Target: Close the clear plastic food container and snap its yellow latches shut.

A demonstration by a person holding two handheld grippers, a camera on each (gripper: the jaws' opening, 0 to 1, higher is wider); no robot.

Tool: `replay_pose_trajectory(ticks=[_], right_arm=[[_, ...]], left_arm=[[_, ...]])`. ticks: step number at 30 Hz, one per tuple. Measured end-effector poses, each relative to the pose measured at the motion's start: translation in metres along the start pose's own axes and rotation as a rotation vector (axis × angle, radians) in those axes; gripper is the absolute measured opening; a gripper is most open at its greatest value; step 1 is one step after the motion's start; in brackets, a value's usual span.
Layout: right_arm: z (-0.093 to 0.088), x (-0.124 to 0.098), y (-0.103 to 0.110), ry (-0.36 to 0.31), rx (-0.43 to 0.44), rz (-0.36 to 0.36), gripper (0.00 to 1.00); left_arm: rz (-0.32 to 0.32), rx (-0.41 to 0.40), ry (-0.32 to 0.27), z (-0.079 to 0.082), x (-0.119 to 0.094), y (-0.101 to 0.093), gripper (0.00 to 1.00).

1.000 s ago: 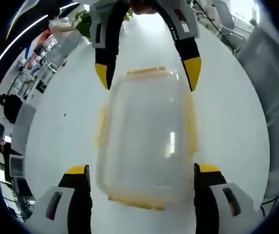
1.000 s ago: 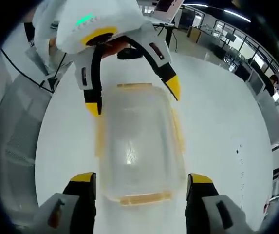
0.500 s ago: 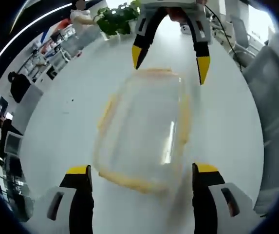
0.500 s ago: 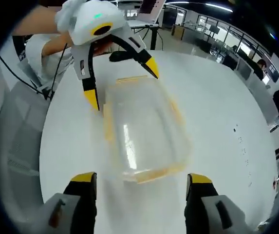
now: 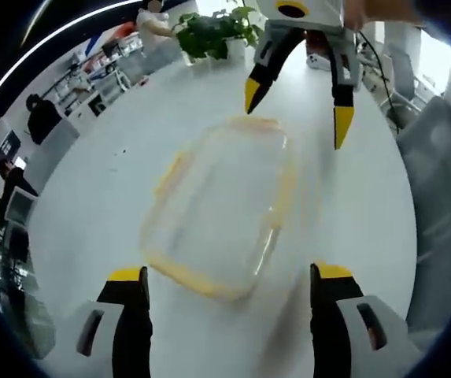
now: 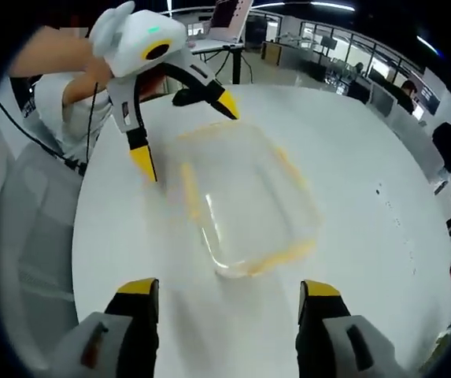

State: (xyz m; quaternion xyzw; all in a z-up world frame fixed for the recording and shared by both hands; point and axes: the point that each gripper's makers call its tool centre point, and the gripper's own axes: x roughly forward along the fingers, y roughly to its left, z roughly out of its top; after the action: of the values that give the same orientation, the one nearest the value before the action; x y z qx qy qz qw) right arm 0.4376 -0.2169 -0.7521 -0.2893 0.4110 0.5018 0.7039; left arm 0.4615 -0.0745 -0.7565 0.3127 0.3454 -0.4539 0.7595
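Clear plastic with a yellow rim: the food container (image 5: 221, 209) lies flat on the white desk (image 5: 99, 205), at the centre of the left gripper view and, in the right gripper view, at the centre too (image 6: 245, 197), its long side running diagonally across the frame. Its outline is smeared by motion blur, so I cannot tell which yellow latches are snapped down and which stand loose, nor whether the lid is fully seated.

The left claw (image 5: 229, 283) stands spread wide at the bottom of its own view, holding nothing, short of the near end of the box; it also shows at the upper left of the right gripper view (image 6: 182, 130), hanging over the far end. The right claw (image 6: 225, 291) is likewise spread and empty at the bottom of its view, and appears at the top of the left gripper view (image 5: 296, 110), apart from the container.

The box looks empty, thin-walled and light, so it will probably skate on the smooth desk under any sideways push and flex if squeezed at the middle. The sounder hold, I judge, is at the stiff rim: steady one end with one claw and press each latch down against the wall with the other, pushing straight toward the desk.
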Motion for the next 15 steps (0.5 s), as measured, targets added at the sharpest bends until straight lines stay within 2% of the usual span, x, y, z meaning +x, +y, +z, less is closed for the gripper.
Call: replay_pose_trajectory(ticks=[15], right_arm=[[-0.005, -0.008, 0.023, -0.06, 0.075, -0.02, 0.71]], left_arm=[[0.016, -0.085, -0.035, -0.003, -0.01, -0.021, 0.84]])
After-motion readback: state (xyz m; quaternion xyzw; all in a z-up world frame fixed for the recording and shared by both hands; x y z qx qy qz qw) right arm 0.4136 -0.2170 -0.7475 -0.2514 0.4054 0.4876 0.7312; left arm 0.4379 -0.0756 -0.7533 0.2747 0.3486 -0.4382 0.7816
